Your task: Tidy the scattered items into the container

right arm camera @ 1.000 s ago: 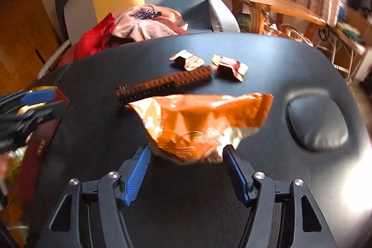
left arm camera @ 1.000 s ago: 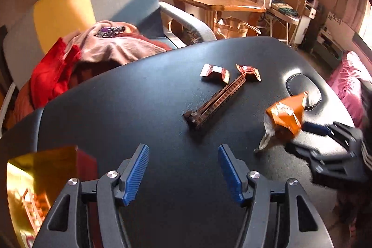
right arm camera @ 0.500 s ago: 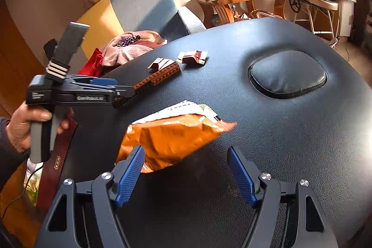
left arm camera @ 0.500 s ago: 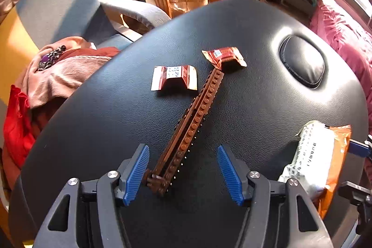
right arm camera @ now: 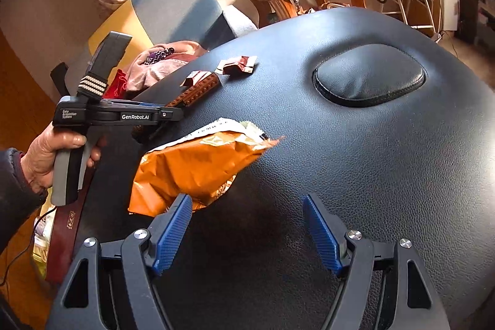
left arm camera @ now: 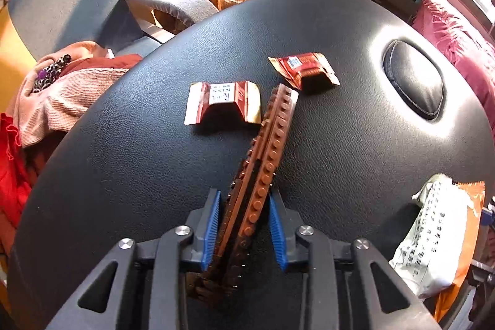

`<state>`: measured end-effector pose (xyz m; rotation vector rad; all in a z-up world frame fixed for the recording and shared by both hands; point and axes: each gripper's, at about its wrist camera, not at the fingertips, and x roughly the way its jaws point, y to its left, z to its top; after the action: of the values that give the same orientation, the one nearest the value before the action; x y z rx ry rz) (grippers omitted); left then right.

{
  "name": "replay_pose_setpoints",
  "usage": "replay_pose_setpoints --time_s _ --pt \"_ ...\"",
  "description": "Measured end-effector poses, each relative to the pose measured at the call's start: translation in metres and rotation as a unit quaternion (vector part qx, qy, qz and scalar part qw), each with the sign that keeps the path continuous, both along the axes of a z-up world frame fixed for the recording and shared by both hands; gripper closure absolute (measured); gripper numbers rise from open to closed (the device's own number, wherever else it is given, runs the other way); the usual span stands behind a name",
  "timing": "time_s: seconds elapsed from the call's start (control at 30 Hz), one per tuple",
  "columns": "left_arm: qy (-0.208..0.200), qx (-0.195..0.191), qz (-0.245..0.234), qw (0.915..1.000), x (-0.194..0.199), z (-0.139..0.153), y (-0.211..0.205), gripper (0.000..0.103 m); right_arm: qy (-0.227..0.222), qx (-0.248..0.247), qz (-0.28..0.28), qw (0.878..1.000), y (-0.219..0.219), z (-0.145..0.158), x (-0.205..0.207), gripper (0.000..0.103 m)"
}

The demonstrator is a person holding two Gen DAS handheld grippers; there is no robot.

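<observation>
My left gripper (left arm camera: 244, 225) has its blue-padded fingers (left arm camera: 211, 229) drawn in narrow against both sides of the long brown studded brick bar (left arm camera: 266, 163), clamping it near the end closest to me. The bar runs away from the gripper across the black padded leather tabletop (left arm camera: 340, 150), its far end lying between two small red foil sweet wrappers: the flattened wrapper with a white label (left arm camera: 224, 106) just left of the bar's tip, and the crumpled dark red wrapper (left arm camera: 304, 70) just beyond it to the right.

From my right wrist camera, the right gripper (right arm camera: 247, 232) stands with its jaws spread wide and nothing between them, poised over the tabletop (right arm camera: 371, 175). The orange crinkled snack packet (right arm camera: 191, 172) lies just ahead of the left fingertip (right arm camera: 173, 234) of that gripper, its lower corner hidden behind the blue pad; whether they touch I cannot tell. In the left wrist view the same packet (left arm camera: 439, 246) shows its white printed back at the right edge of the tabletop, well apart from the brick bar.

The right view also shows the left gripper (right arm camera: 173, 113) from the side, held in the person's left hand (right arm camera: 49, 156), with the brick bar (right arm camera: 198, 90) projecting beyond it toward the two wrappers (right arm camera: 238, 65). An oval cushioned inset (right arm camera: 368, 76) sits in the tabletop to the right. A dark red box edge (right arm camera: 66, 225) shows at the left, below the tabletop's rim.
</observation>
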<state>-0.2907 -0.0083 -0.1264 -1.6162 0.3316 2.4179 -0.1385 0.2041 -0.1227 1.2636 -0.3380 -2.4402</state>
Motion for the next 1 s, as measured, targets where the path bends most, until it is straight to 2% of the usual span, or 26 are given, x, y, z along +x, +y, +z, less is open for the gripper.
replay_pose_setpoints --time_s 0.27,0.43,0.57,0.7,0.83,1.0 --pt "-0.007 0.033 0.056 0.9979 0.051 0.002 -0.012 0.075 0.009 0.002 -0.012 1.0 0.006 0.006 0.009 0.028" --pt "-0.01 0.048 0.107 0.9931 0.104 0.003 -0.019 0.075 0.045 -0.006 -0.003 0.999 0.008 0.031 0.014 0.025" --pt "-0.006 0.041 0.135 0.99 0.152 0.005 -0.021 0.075 0.075 0.011 0.028 0.997 -0.011 0.049 -0.001 0.021" --pt "-0.005 0.057 0.169 0.984 0.182 0.005 -0.035 0.075 0.059 0.031 0.07 0.995 -0.046 0.046 -0.035 0.021" --pt "0.0 0.063 0.184 0.9808 0.213 0.002 -0.045 0.075 0.022 0.067 0.083 0.994 -0.072 0.03 -0.056 0.019" --pt "0.016 0.063 0.182 0.9812 0.247 0.002 -0.047 0.075 0.005 0.06 0.123 0.991 -0.084 0.027 -0.03 0.022"
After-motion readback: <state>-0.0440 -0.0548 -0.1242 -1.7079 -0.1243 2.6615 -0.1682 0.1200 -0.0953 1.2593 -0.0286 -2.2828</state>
